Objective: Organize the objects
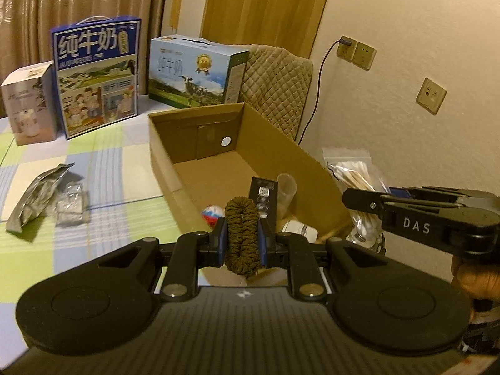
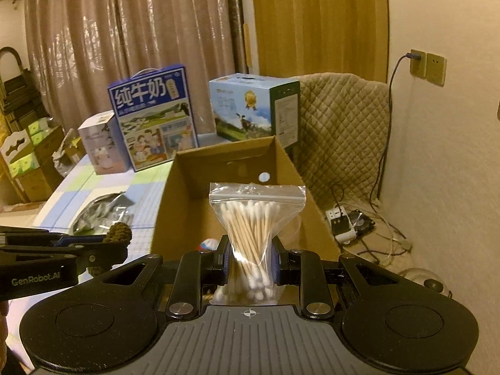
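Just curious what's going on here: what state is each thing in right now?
Left gripper: shut on scrunchie.
Right gripper: shut on swab bag, zip closed.
Cardboard box: open, a few small items inside.
Milk cartons: upright, closed.
Foil pouch: lying crumpled on table.
Wall plug: plugged in.

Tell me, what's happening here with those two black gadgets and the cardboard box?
A person is tidying small items into the open cardboard box, holding a gripping tool in each hand. The left tool is clamped on a brown fuzzy hair tie, held near the box's front end. The right tool pinches a clear zip bag of cotton swabs, also held up by the box. A few small things already lie inside. A crumpled silver pouch remains out on the checked table.
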The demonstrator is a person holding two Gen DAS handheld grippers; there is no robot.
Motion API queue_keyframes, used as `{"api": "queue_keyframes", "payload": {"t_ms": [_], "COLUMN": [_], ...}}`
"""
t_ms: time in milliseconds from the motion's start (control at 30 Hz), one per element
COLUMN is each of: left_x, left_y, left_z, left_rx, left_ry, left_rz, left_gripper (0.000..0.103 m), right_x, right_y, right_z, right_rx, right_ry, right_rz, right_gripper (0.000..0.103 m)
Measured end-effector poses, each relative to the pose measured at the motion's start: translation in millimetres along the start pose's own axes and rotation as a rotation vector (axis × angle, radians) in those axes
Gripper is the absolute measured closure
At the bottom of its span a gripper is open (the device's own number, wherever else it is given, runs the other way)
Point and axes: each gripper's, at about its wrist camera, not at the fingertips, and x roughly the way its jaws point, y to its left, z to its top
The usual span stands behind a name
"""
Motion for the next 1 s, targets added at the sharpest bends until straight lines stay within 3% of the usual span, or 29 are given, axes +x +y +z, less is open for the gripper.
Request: {"api": "queue_keyframes", "payload": {"t_ms": [233, 367, 1000], "left_x": [36.2, 54.8, 25.8], "left_y": [-7.7, -7.3, 27.0], "left_z": [19.8, 27.1, 20.4], "left_rx": [0.003, -0.004, -0.055], "left_ry": [0.015, 0.024, -0.014], "left_rz": [-0.007, 0.001, 0.068], "left_gripper": [0.086, 0.063, 0.056], "right_x": [16.8, 24.5, 24.1], "right_y": [-20.6, -28.7, -24.0], "right_z": [12.7, 16.6, 20.3], "right_rx": [0.016, 0.029, 0.036], "right_ry": [0.001, 0.004, 0.006], "right_rz": [-0.009, -0.011, 0.01], "right_gripper": [0.081, 0.081, 0.081]}}
